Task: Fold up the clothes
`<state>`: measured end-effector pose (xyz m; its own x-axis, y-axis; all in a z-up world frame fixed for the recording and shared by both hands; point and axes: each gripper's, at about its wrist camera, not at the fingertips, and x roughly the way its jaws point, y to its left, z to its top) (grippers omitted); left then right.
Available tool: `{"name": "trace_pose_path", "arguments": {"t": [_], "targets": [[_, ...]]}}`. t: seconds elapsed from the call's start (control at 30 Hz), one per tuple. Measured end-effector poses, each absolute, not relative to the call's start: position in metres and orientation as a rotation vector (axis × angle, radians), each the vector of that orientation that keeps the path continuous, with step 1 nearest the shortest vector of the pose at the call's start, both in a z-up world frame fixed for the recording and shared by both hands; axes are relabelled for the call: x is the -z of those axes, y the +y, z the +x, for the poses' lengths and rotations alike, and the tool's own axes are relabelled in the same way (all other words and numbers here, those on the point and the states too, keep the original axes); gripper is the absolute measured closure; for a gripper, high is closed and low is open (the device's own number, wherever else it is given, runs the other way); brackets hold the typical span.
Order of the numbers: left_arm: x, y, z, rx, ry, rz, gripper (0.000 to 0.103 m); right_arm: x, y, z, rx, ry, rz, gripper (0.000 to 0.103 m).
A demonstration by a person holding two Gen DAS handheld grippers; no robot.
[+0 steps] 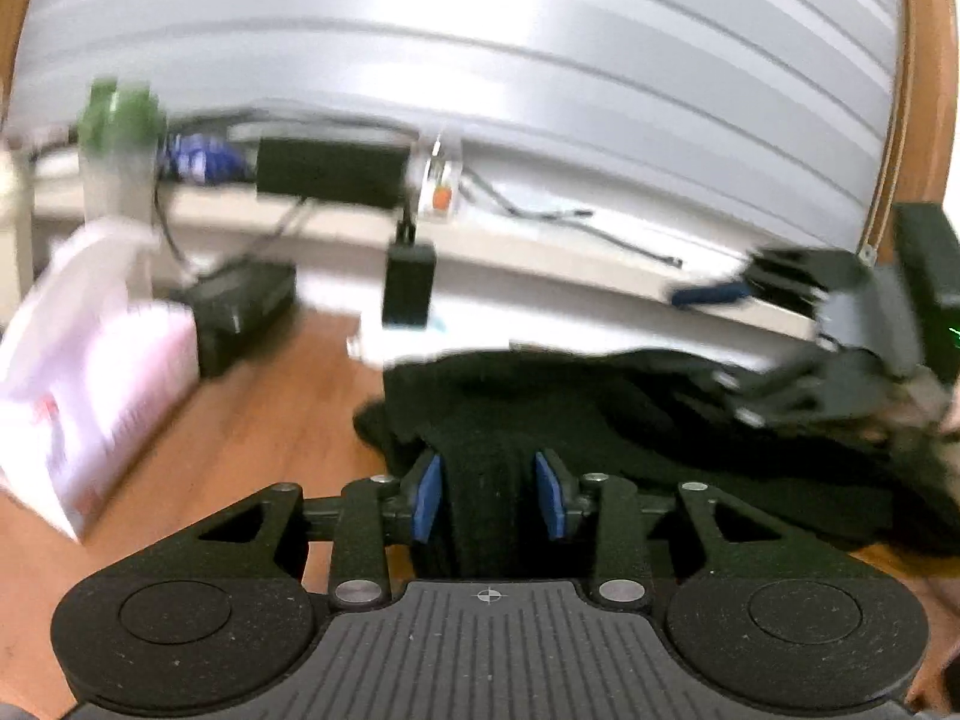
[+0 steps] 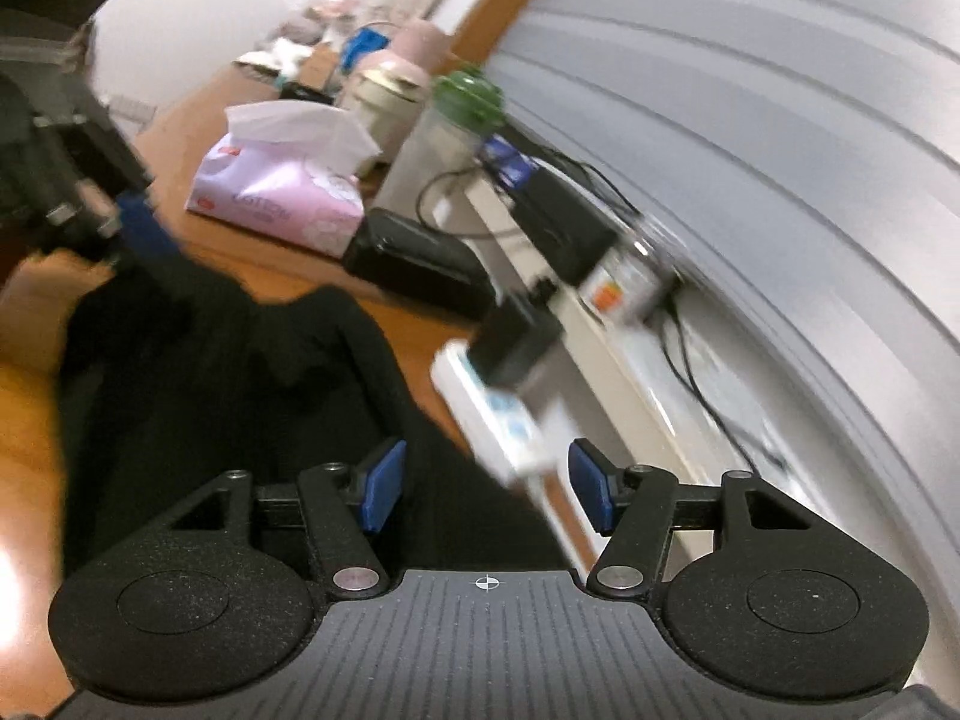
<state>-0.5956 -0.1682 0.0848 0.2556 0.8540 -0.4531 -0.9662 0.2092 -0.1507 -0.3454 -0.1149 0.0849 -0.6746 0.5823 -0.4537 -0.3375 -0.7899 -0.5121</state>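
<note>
- The left gripper (image 1: 489, 495) has its blue pads (image 1: 427, 498) pressed on either side of a bunched fold of the black garment (image 1: 600, 420) — the jaws are closed on cloth, which fills the gap between them.
- The right gripper (image 2: 487, 489) stands with jaws apart and nothing between the pads (image 2: 384, 492); the garment's black cloth (image 2: 240, 396) lies under and to the left of it, and its right pad hangs past the cloth edge.
- The garment is heaped, not flat, on the wooden bench (image 1: 258, 420), near the back edge where a white power strip (image 2: 498, 420) with a black adapter (image 2: 516, 342) lies just beside the cloth.
- Judged from this, the step in hand is getting a second hold so the cloth can be spread. The right gripper would do well to close on a single outer edge — not a wad — well apart from the left hold, so that pulling apart flattens the piece.
- Both views are smeared by motion; slower travel would help keep the hem clear of the strip and its cables (image 2: 690, 372).
- Toward the far left corner sit a pink tissue pack (image 2: 282, 198), a black case (image 2: 420, 264) and a green-capped bottle (image 2: 462, 114), all clear of the garment.
</note>
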Motion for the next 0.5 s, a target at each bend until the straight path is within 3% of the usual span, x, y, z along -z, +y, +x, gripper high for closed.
{"name": "trace_pose_path", "arguments": {"t": [0.17, 0.33, 0.5], "targets": [[-0.101, -0.173, -0.571, -1.358, 0.335, -0.298, 0.060, -0.085, -0.136, -0.286, -2.368, -0.445, -0.890, 0.045], [-0.102, -0.171, -0.568, -1.337, 0.341, -0.320, 0.060, -0.082, -0.151, -0.238, -2.355, -0.307, -0.910, 0.046], [-0.086, -0.156, -0.546, -1.244, 0.415, -0.345, 0.062, -0.074, -0.162, -0.210, -2.355, -0.203, -0.922, 0.054]]}}
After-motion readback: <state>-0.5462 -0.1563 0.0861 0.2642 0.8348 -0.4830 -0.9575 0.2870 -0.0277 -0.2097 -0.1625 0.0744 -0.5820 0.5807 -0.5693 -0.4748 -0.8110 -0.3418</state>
